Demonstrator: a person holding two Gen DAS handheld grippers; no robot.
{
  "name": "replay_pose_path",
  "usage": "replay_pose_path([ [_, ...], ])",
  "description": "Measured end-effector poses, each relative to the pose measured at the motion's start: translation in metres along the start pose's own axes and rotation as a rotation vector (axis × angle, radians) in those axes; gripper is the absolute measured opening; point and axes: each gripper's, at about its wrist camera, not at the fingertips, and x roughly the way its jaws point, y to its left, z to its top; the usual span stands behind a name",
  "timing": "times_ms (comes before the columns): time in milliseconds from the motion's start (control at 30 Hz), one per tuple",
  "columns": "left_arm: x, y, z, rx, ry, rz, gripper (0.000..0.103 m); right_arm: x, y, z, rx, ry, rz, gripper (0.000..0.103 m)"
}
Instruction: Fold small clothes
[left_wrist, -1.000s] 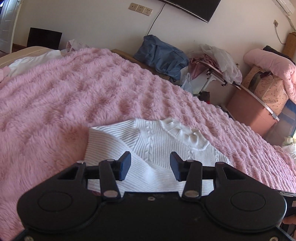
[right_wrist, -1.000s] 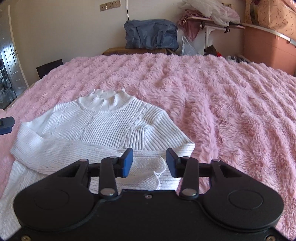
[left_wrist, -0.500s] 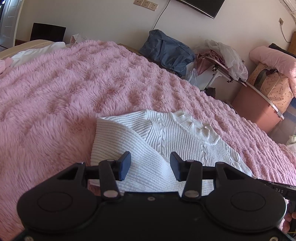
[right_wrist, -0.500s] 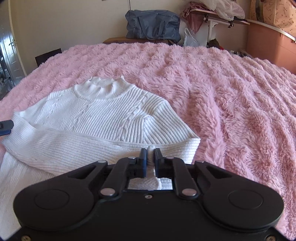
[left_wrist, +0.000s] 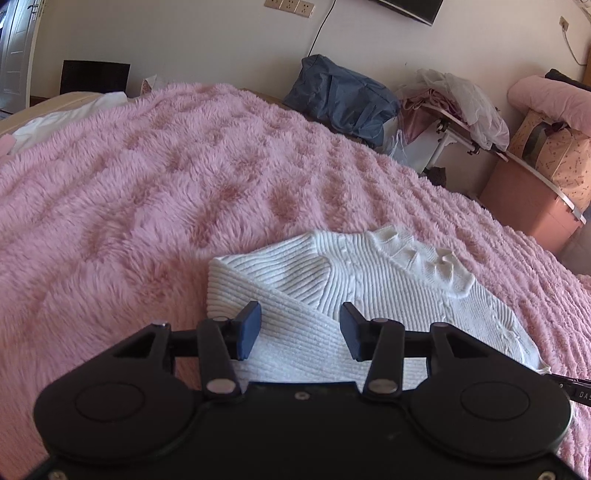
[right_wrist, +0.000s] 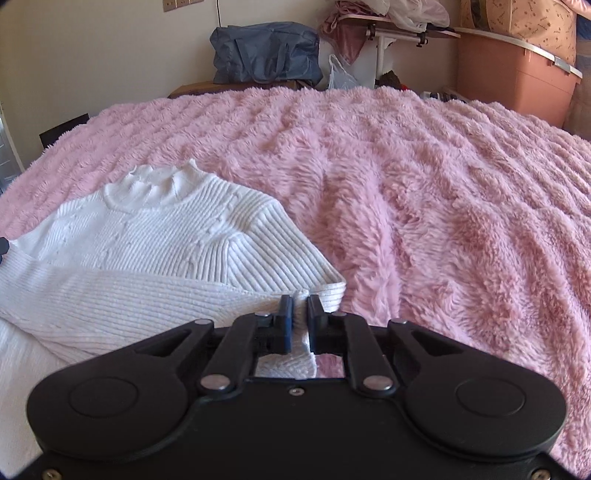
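Observation:
A small white ribbed sweater (left_wrist: 373, 280) lies on the pink fluffy blanket (left_wrist: 147, 192), collar away from me, both sleeves folded across its body. My left gripper (left_wrist: 300, 330) hovers open over the folded sleeve near the sweater's left edge, nothing pinched between its blue pads. In the right wrist view the same sweater (right_wrist: 166, 240) fills the lower left. My right gripper (right_wrist: 300, 321) is shut on a fold of white knit at the sweater's right lower corner, the cloth squeezed between its pads.
The blanket (right_wrist: 424, 206) spreads wide to the right and beyond the sweater. Past the bed's far edge stand a blue bag (left_wrist: 343, 99), a rack with clothes (left_wrist: 454, 107) and a pink storage box (left_wrist: 528, 199). White cloth (left_wrist: 66, 114) lies at the far left corner.
My right gripper went from open to shut on the sweater's edge and sank closer. My left gripper moved lower and to the left along the sweater, still open.

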Motion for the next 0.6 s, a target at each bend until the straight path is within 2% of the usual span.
replay_pose_path([
  [233,0.012,0.002,-0.007,0.028,0.014,0.009,0.049,0.001,-0.002,-0.003,0.012,0.002,-0.025,0.011],
  [300,0.002,0.001,-0.002,0.006,0.000,-0.009,0.048,-0.008,-0.002,0.000,0.027,-0.013,-0.032,0.013],
  [367,-0.020,-0.001,0.002,-0.023,-0.042,-0.042,0.049,-0.026,0.003,0.004,0.006,-0.075,-0.038,0.014],
  [433,-0.041,-0.006,0.000,-0.036,-0.067,-0.085,0.049,-0.041,0.014,0.006,-0.029,-0.122,-0.010,0.019],
  [500,-0.055,-0.012,-0.006,-0.026,-0.071,-0.113,0.049,-0.049,0.025,0.005,-0.062,-0.141,0.048,0.019],
  [600,-0.063,-0.017,-0.020,-0.028,-0.042,-0.120,0.050,-0.048,0.046,-0.001,-0.130,-0.117,0.080,0.019],
])
